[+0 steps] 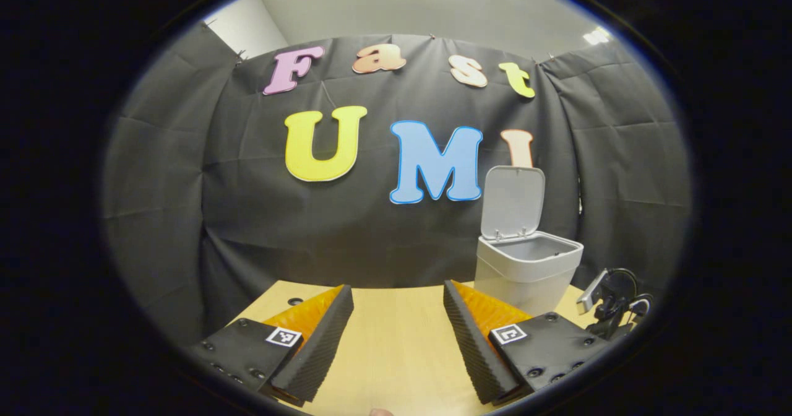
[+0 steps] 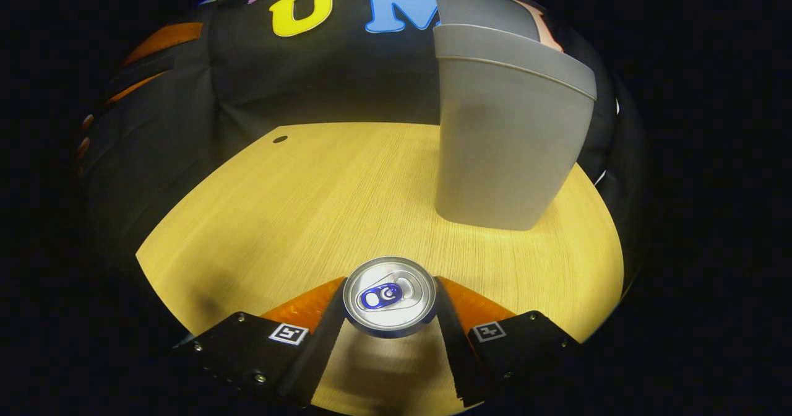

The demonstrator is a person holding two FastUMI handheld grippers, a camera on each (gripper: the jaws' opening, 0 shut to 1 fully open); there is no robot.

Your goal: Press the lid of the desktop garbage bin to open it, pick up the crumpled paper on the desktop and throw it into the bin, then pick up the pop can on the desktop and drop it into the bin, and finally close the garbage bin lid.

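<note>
The pop can point(image 2: 390, 295) has a shiny, smooth metal top. The garbage bin point(image 2: 504, 137) looks like matt, smooth plastic. The worktop point(image 2: 322, 199) shows pale wood grain, perhaps laminate, with slight sheen.

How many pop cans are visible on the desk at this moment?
1. The pop can stands upright between the right gripper jaws, in front of the open bin. Anything inside the bin is hidden.

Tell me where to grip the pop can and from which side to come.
Grip the pop can across its round side wall, just under the rim, coming from above. It stands upright on the table, lid up, and the right tool already has a finger on either side of it.
</note>
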